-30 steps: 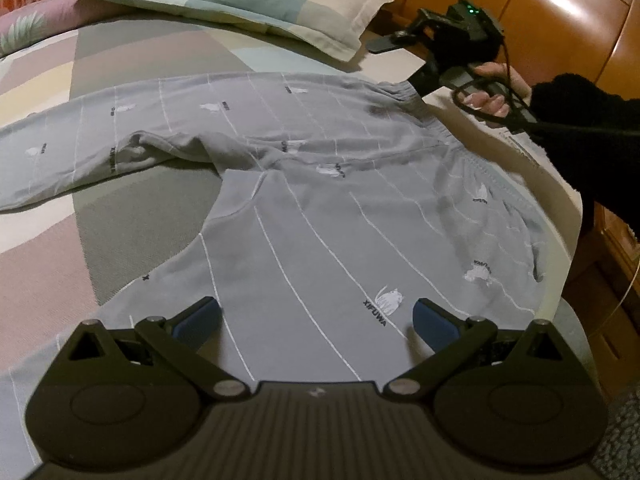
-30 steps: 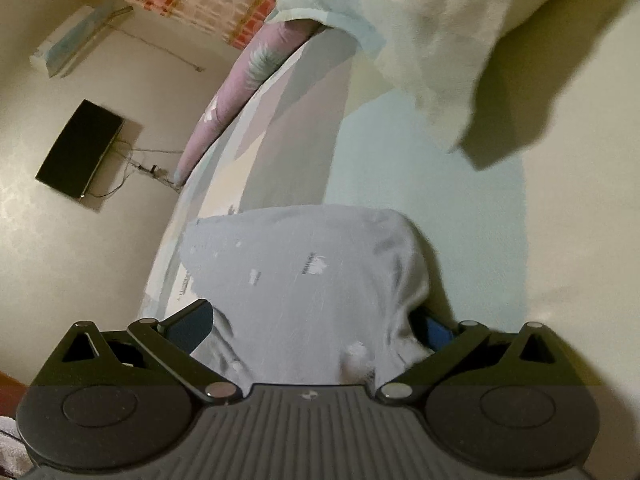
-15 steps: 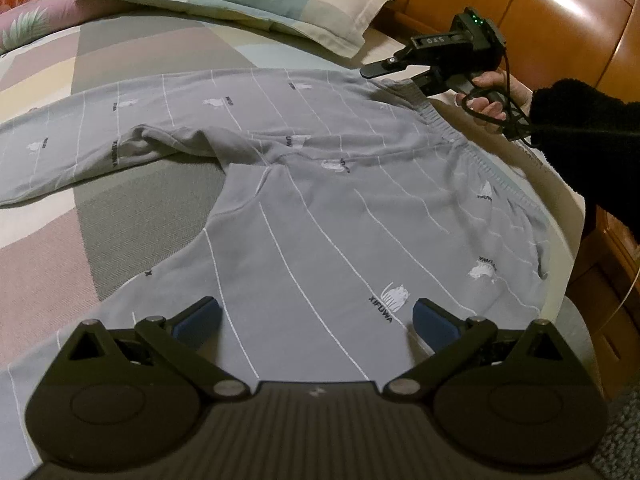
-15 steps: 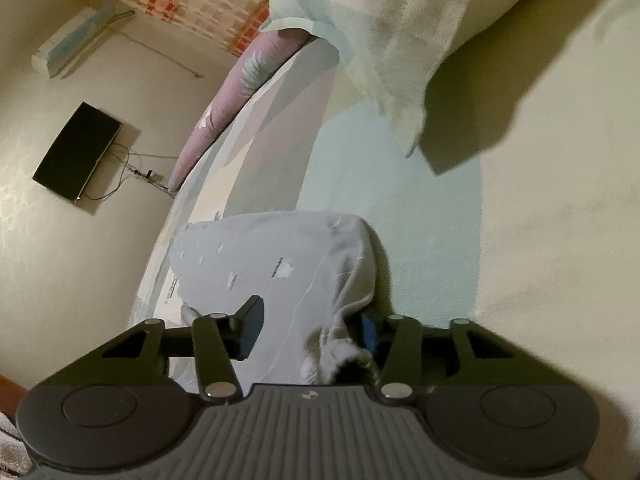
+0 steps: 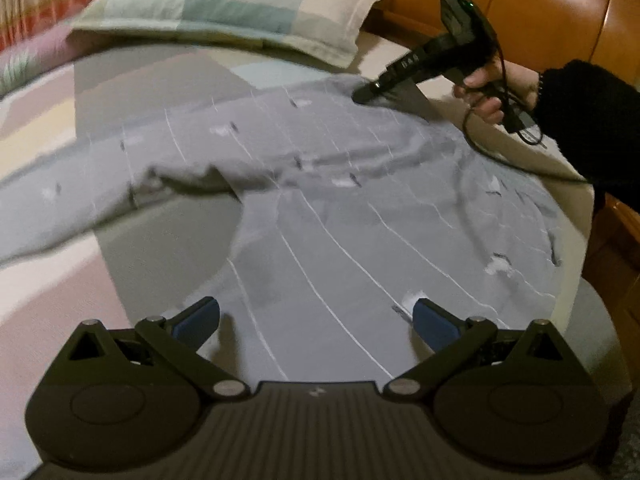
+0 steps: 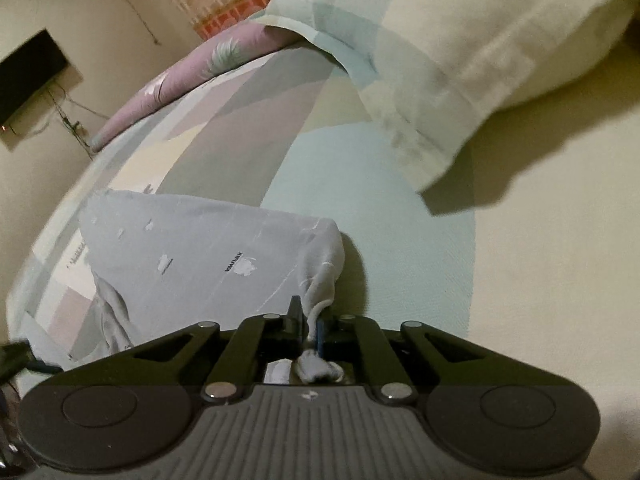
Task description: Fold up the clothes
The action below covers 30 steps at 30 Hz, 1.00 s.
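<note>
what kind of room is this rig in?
Most likely a bedroom. Grey trousers lie spread on a bed with a patchwork sheet, a pillow sits at its head against a wooden headboard, and a dark screen hangs on the far wall.

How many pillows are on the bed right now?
2: a checked pillow at the head of the bed, and a pink one beside it, farther from the headboard. Others may be out of view.

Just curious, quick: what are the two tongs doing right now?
Left tongs: open, holding nothing.
Right tongs: shut on the grey garment.
</note>
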Each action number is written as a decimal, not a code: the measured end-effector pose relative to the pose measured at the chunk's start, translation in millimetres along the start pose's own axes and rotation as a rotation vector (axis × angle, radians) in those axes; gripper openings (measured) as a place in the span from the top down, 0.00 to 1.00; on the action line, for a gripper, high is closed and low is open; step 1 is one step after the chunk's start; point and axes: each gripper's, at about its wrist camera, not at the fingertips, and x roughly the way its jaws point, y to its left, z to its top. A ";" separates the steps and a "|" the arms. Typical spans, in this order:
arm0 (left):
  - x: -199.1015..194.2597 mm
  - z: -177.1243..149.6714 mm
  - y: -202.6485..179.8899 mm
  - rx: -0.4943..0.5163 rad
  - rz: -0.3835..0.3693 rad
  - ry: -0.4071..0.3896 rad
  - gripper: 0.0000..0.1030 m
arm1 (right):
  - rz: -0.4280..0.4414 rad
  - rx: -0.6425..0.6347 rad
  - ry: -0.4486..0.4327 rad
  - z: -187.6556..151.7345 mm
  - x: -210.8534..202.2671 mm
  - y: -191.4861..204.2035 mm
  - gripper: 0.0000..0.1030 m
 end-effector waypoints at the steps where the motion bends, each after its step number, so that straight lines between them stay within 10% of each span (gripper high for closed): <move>1: -1.5 3.3 1.9 0.007 0.011 -0.004 0.01 | -0.010 -0.016 -0.004 0.7 -1.6 4.4 0.93; 18: -5.5 16.0 0.7 0.129 0.069 -0.002 0.01 | -0.286 -0.395 0.000 -11.8 -21.2 94.9 0.93; 30: 62.3 105.6 20.8 0.494 0.258 -0.105 0.01 | -0.279 -0.501 0.038 -29.4 -13.7 123.3 0.93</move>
